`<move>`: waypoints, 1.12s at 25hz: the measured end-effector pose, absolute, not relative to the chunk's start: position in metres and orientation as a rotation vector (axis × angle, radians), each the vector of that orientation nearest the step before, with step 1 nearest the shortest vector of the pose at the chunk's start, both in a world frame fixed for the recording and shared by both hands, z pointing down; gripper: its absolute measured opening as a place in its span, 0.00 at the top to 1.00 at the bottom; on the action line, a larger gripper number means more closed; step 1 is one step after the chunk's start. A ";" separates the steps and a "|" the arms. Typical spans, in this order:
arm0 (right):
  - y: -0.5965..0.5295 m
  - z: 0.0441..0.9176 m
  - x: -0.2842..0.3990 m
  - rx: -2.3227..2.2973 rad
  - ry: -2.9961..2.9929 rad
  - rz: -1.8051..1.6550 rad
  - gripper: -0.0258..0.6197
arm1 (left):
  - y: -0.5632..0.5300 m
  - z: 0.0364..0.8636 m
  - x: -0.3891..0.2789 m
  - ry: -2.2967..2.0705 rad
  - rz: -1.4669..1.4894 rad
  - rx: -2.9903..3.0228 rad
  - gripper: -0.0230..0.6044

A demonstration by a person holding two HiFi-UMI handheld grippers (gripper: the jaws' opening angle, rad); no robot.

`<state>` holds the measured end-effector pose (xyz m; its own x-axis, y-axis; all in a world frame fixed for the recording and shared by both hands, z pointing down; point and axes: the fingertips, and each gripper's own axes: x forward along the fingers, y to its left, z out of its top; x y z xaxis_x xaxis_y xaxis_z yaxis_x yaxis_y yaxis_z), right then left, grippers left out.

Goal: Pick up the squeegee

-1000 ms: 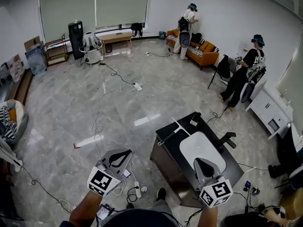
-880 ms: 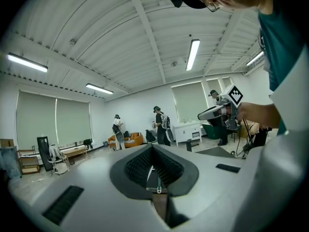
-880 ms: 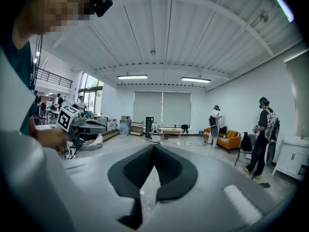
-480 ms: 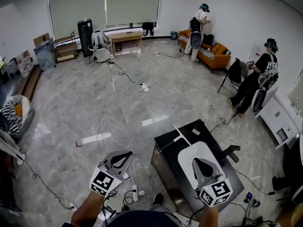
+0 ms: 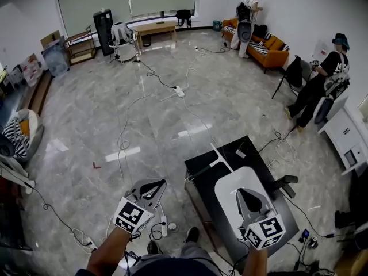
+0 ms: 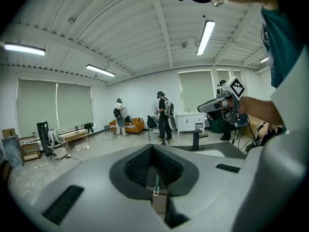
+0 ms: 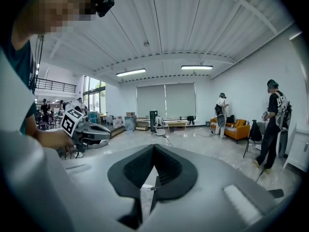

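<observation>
The squeegee (image 5: 208, 165) lies on the far left corner of the black table (image 5: 201, 184); it has a thin pale handle and a dark crossbar. A white sink basin (image 5: 233, 184) is set in the tabletop, with a black faucet (image 5: 284, 182) on its right. My right gripper (image 5: 249, 198) hovers over the basin, shut and empty, a short way nearer than the squeegee. My left gripper (image 5: 152, 187) hangs over the floor to the left of the table, also shut and empty. Their own views show the left gripper (image 6: 153, 147) and the right gripper (image 7: 153, 147) with jaws met; the squeegee is hidden in both.
Cables and a power strip (image 5: 180, 91) trail across the grey floor, with another strip (image 5: 164, 225) by my feet. Two people stand at the back right near an orange sofa (image 5: 270, 46) and a chair (image 5: 294, 73). A white cabinet (image 5: 348, 140) stands at the right.
The table and squeegee have come nearer and more to the centre of the head view. Both grippers have moved forward and a little lower, and stayed shut.
</observation>
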<state>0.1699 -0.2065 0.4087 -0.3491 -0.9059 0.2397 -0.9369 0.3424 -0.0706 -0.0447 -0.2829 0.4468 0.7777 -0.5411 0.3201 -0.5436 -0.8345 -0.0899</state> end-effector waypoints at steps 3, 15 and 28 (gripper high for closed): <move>-0.215 0.422 0.185 1.693 -2.433 0.323 0.95 | -0.295 0.465 -0.026 -0.879 0.564 2.938 0.95; -0.242 0.470 0.237 1.726 -2.401 0.416 0.95 | -0.343 0.538 0.048 -0.770 0.685 2.884 0.95; -0.244 0.525 0.290 1.766 -2.380 0.496 0.95 | -0.368 0.626 0.113 -0.714 0.819 2.816 0.95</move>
<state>0.2896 -0.2438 0.5251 -0.3032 -0.9041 0.3011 -0.9491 0.2583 -0.1801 0.1131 -0.3684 0.6258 0.7418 -0.4066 0.5333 -0.4730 -0.8810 -0.0136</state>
